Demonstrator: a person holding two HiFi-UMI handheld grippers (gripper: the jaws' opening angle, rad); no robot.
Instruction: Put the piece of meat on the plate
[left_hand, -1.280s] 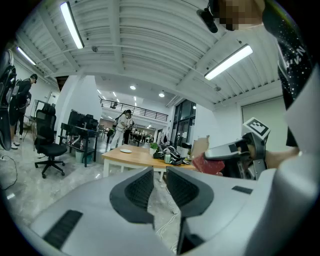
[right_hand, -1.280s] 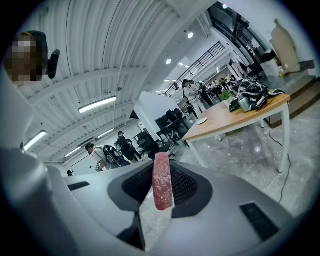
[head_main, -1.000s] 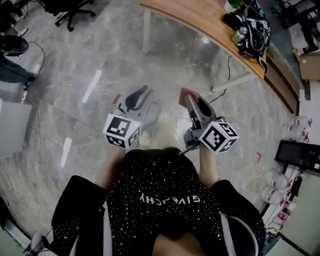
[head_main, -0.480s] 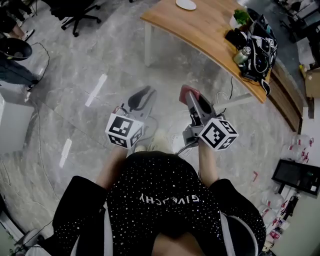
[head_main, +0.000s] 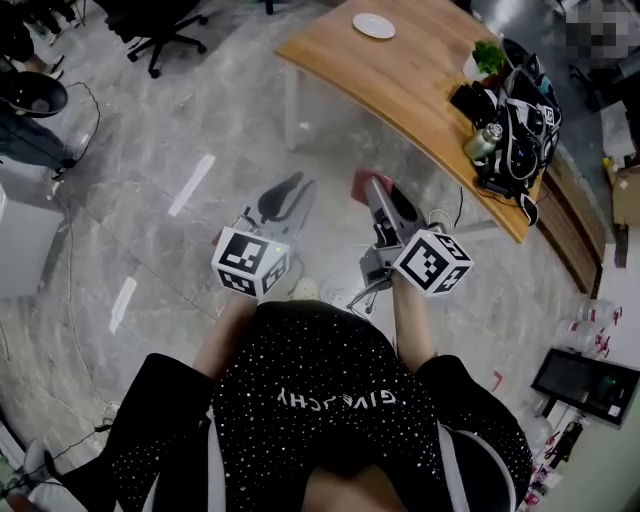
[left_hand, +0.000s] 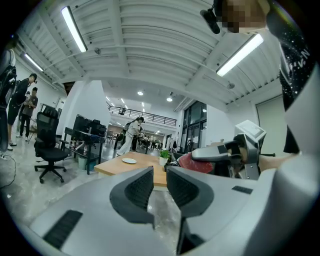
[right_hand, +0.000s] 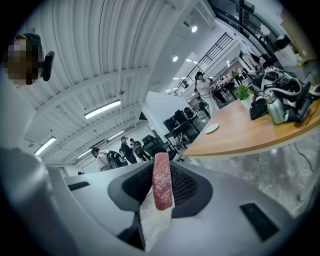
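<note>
Here the fingers of the right gripper (right_hand: 162, 172) clench the red piece of meat (right_hand: 162, 187). Fingers of the left gripper (left_hand: 159, 187) stand slightly apart, empty; the white plate (head_main: 373, 26) lies on the desk (head_main: 425, 75).

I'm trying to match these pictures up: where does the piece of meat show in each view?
Head view: piece of meat, a red tip just above centre, over the floor.
Left gripper view: red lump right of centre.
Right gripper view: centre, upright between the jaws.
Shared landmark: white plate on the wooden table.
</note>
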